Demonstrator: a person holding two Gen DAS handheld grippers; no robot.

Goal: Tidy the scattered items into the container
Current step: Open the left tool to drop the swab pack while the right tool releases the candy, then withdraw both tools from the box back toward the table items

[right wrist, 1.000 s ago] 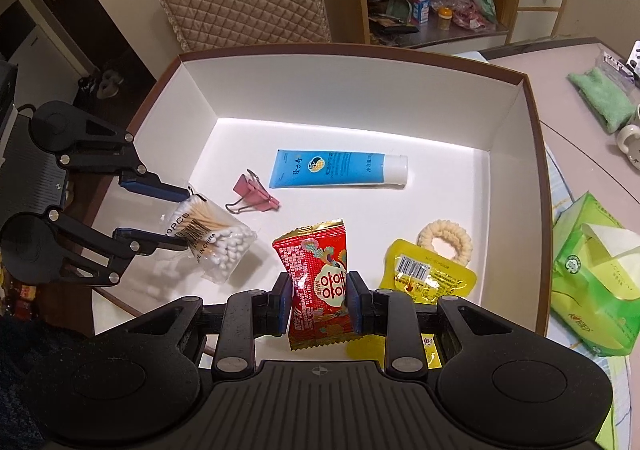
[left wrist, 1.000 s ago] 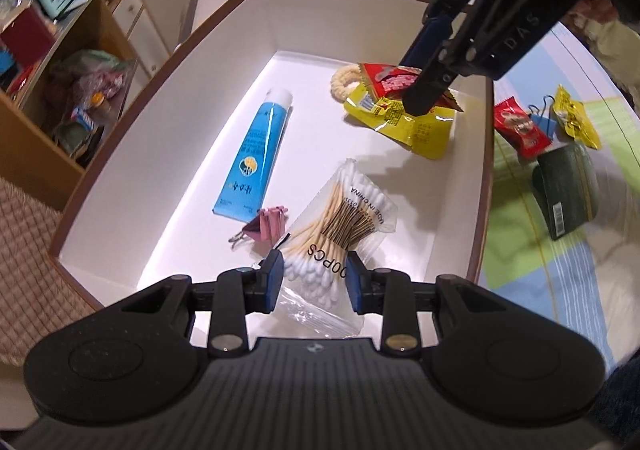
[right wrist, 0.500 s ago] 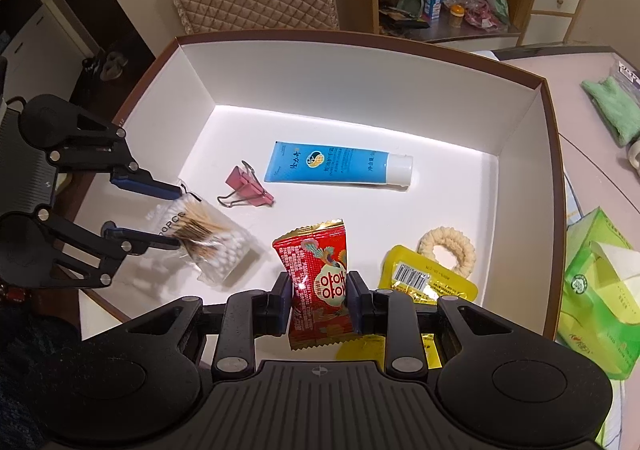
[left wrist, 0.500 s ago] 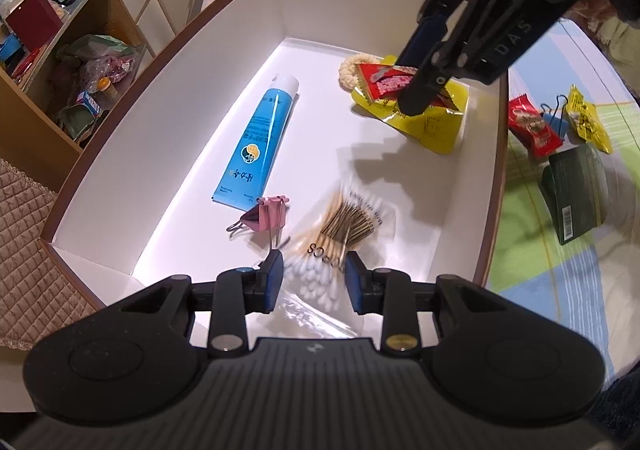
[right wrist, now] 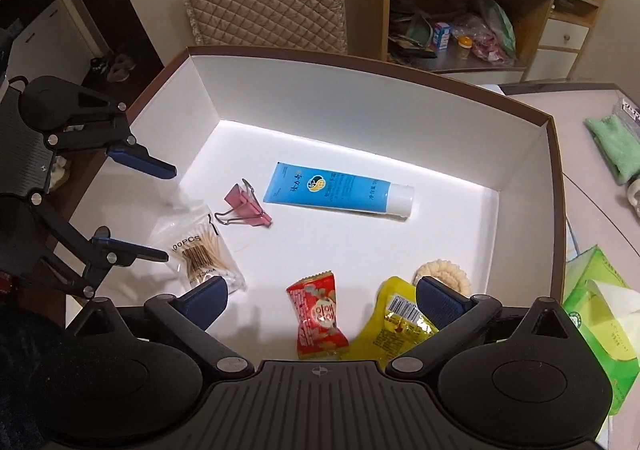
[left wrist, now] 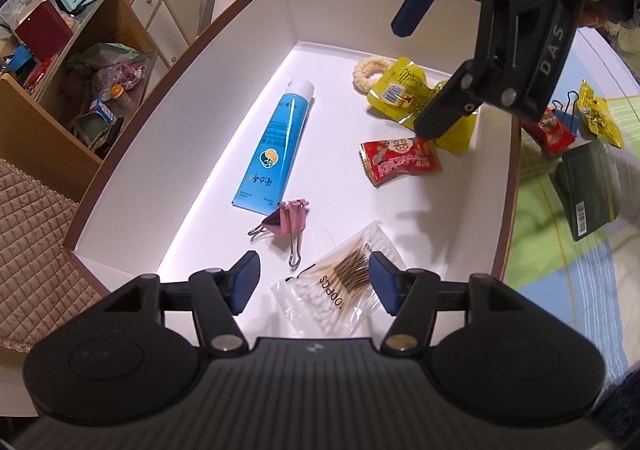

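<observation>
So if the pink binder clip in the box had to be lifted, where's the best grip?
Probably the pink binder clip body, from above, pinching its two flat faces: it lies on its side on the box floor, wire handles thin and splayed.

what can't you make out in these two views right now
- Yellow packet, left wrist view: its right end is hidden behind the right gripper.
- Red candy, right wrist view: lower edge cut off by the gripper body.
- Blue binder clip outside the box: partly hidden, too small for detail.
</observation>
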